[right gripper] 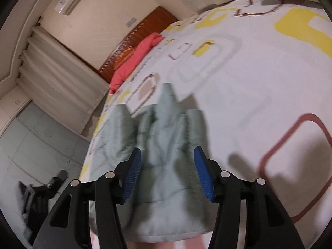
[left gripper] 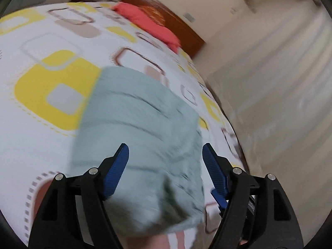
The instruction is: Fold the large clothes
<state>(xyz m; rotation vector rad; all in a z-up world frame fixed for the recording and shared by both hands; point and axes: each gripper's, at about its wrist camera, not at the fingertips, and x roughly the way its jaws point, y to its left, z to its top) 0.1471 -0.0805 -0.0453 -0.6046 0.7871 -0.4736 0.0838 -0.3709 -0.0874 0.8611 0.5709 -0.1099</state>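
A pale green garment [left gripper: 141,137] lies folded in a compact, wrinkled stack on the patterned bedsheet [left gripper: 41,41]. My left gripper [left gripper: 166,155] is open above its near end, blue pads either side, holding nothing. In the right wrist view the same green garment [right gripper: 166,155] lies bunched in ridges on the bedsheet [right gripper: 259,103]. My right gripper [right gripper: 167,158] is open over its near part, also empty. Both views are motion-blurred.
A red cloth [left gripper: 145,22] lies at the bed's head by the wooden headboard [left gripper: 178,27]; it also shows in the right wrist view [right gripper: 132,60]. Curtains [right gripper: 54,87] hang beside the bed. A black object [right gripper: 37,199] sits on the tiled floor.
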